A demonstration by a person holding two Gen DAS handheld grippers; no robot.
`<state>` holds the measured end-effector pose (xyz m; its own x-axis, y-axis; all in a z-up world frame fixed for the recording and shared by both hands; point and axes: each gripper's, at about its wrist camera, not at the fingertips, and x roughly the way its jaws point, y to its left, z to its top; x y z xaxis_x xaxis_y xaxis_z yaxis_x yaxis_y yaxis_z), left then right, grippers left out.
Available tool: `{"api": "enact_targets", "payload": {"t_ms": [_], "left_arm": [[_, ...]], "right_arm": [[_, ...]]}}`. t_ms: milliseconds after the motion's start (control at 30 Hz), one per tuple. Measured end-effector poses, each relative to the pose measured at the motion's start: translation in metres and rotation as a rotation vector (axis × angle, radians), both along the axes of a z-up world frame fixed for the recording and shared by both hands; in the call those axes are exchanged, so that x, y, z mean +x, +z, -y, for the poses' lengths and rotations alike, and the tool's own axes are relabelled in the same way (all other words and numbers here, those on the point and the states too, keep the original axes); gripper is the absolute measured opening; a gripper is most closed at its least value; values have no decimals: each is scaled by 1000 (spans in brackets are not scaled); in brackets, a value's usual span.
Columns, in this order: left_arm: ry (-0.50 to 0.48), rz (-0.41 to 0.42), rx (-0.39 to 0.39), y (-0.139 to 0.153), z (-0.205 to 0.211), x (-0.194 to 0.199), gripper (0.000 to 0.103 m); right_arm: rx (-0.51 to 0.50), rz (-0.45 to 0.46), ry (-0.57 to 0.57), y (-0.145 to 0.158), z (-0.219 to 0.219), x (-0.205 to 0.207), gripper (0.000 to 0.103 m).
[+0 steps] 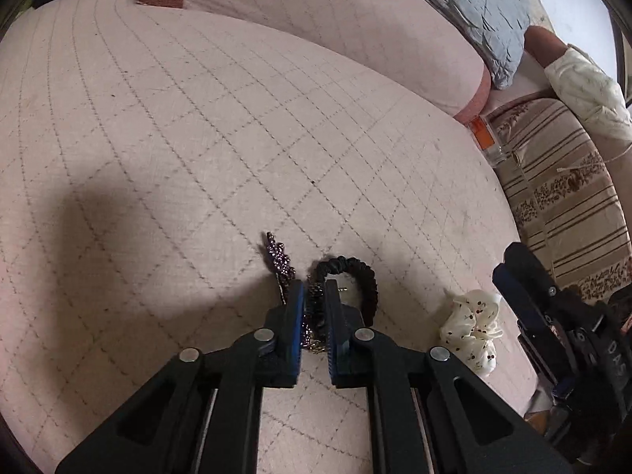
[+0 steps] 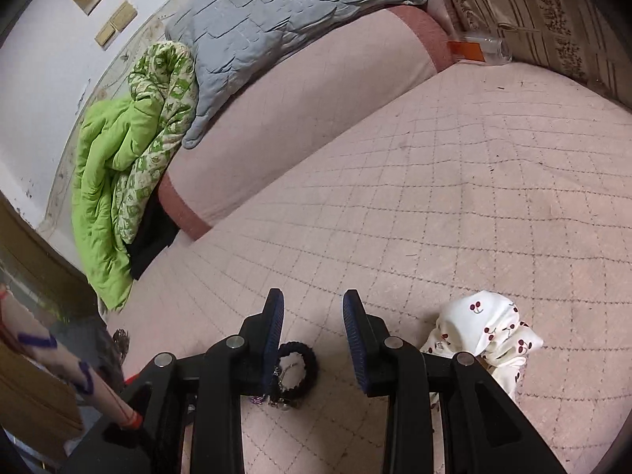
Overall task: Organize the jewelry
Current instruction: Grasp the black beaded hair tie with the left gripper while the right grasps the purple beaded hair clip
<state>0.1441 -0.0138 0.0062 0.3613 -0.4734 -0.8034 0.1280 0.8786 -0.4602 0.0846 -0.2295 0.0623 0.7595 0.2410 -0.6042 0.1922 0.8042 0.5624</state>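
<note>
Setting: pink quilted bed (image 1: 237,138) with a long bolster (image 2: 316,118) at its head, a grey quilt (image 2: 284,27) and a green blanket (image 2: 118,181) piled beyond.
Black scrunchie (image 1: 355,272): lying on the bed in a small tangled heap, directly at the left gripper's tips; part of it passes between the jaws.
Beaded piece (image 1: 282,262): purple, sparkly, just beside the scrunchie on its left, touching or nearly touching the heap; whether it is a clip or a brooch cannot be told.
Chain bits (image 2: 282,371): small silvery metal pieces show inside the scrunchie's loop in the right wrist view; too small to identify.
Left gripper (image 1: 315,308): jaws drawn close together, clamped on the dark tangle of scrunchie and sparkly material.
Right gripper (image 2: 313,316): jaws apart, holding nothing, poised just above the same heap.
Cherry scrunchie (image 2: 486,335): white with red cherries, near the heap on its right, apart from it.
Clear box (image 2: 480,45): far off at the bolster's end; contents not readable.
Progress: early, by my judgement. All pieces lie loose or tangled on the bed, and no tray or holder with sorted items is visible.
Left to do: likely separating the tangle, then placing each piece.
</note>
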Motion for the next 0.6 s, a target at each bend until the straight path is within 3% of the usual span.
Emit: {"api": "enact_targets", "payload": {"t_ms": [233, 433, 600], "left_arm": [[-29, -46, 170, 2, 31, 8, 10], [-40, -125, 185, 2, 31, 20, 10], [-61, -48, 148, 17, 23, 8, 4]], "right_arm": [[-7, 13, -13, 3, 4, -6, 34], [-18, 29, -37, 7, 11, -12, 34], [-5, 12, -56, 2, 18, -11, 34]]}}
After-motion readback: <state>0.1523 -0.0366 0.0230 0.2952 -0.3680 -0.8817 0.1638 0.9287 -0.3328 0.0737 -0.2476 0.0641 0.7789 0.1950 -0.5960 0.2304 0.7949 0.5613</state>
